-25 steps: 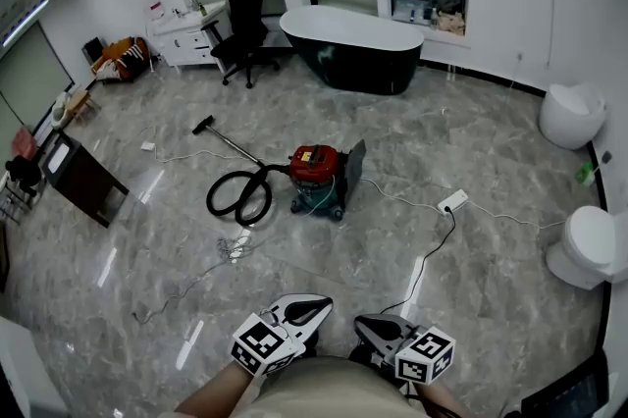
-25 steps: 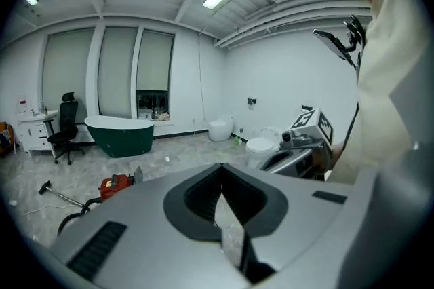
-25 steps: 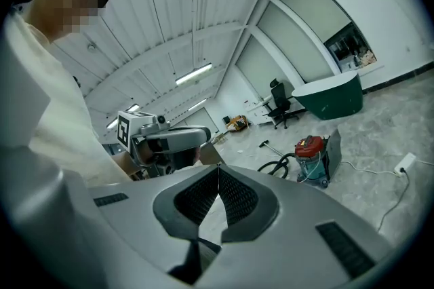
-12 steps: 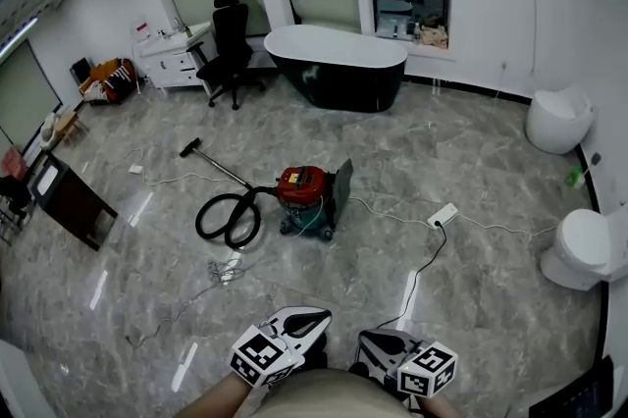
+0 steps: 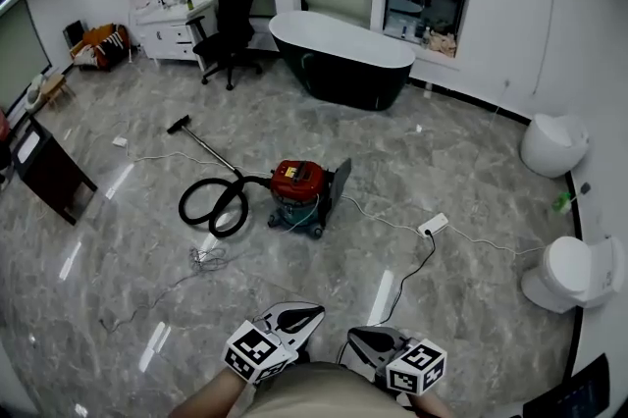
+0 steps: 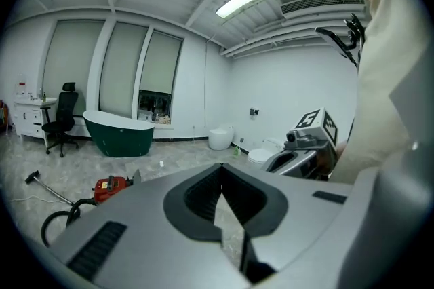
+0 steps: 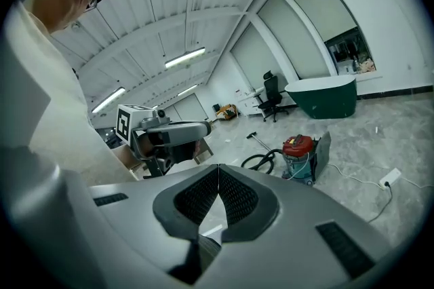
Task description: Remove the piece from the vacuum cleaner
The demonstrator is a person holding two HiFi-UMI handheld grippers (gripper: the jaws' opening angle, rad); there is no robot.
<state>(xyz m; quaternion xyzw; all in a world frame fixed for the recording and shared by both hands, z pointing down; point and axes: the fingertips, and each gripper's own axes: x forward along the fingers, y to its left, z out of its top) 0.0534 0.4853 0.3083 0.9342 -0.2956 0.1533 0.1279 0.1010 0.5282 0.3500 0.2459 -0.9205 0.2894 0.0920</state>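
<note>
— Where does the vacuum cleaner sit?
— The round, red-topped vacuum cleaner (image 5: 297,193) stands on the glossy marbled floor (image 5: 461,288), well ahead of both grippers. Its black hose (image 5: 209,206) lies looped ahead-left of them.
— And the grippers?
— The left gripper (image 5: 299,314) and right gripper (image 5: 361,339) are both closed and empty, ribbed pads meeting.

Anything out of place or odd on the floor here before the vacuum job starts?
Nothing spilled or broken. The vacuum cleaner sits mid-floor with a dark flat panel standing tilted at its side, its hose coiled loosely, and a white cord tangle lying loose nearby. A power strip trails cables across the tiles.
</note>
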